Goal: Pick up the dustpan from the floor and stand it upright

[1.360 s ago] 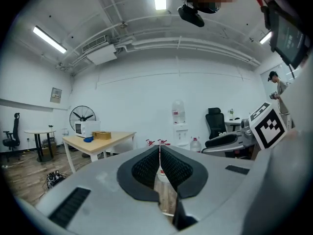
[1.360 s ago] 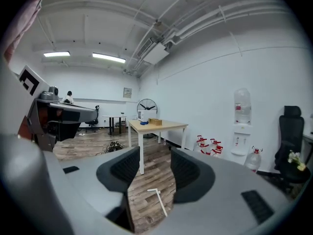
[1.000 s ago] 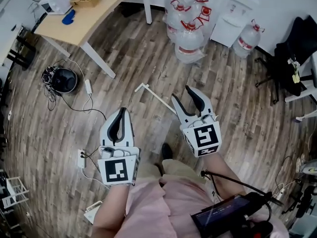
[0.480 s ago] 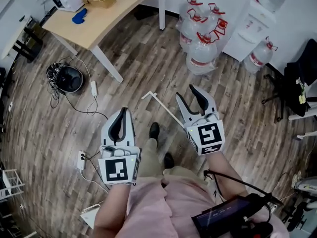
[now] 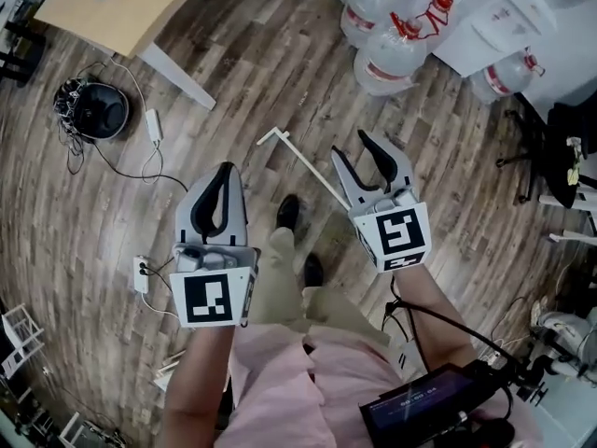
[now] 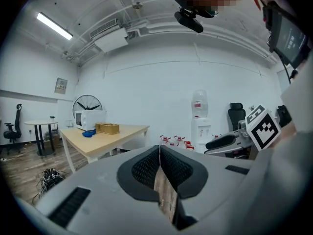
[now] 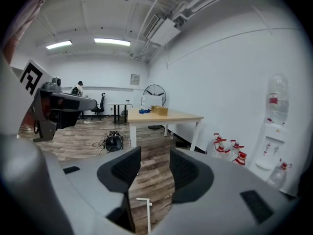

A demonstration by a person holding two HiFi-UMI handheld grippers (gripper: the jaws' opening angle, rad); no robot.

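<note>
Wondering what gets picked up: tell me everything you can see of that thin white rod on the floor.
The white rod is thin and straight, maybe plastic or painted metal. It lies flat and diagonal on the wooden floor, with a short crosspiece at its far end. Its near end vanishes behind the right gripper, whose fingers stand open above it, not touching.

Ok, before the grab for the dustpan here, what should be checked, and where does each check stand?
1. Right gripper open: ok, fingers apart, holding nothing.
2. Left gripper open: not ok, fingers together, empty.
3. Dustpan handle in sight: ok, lying flat on the floor.
4. Handle gripped: not ok, neither gripper touches it.
5. Pan end located: cannot tell, hidden behind the right gripper in the head view.
</note>
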